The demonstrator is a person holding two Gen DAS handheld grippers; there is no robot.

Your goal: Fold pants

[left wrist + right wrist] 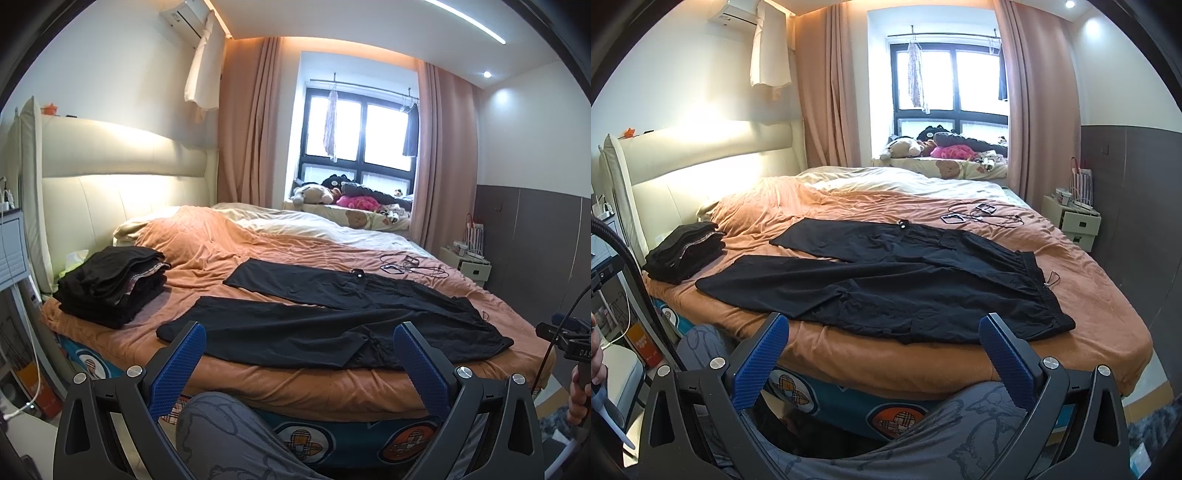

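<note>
Black pants lie spread flat on the orange bedspread, legs pointing left toward the headboard, waistband at the right; they also show in the right wrist view. The two legs are splayed apart. My left gripper is open and empty, held off the bed's near edge, short of the near leg. My right gripper is open and empty, also off the near edge, short of the hip and waistband part. Neither touches the pants.
A stack of folded dark clothes sits at the left of the bed near the headboard. Cables and small devices lie on the far right of the bedspread. A nightstand stands at the right. The person's knee is below.
</note>
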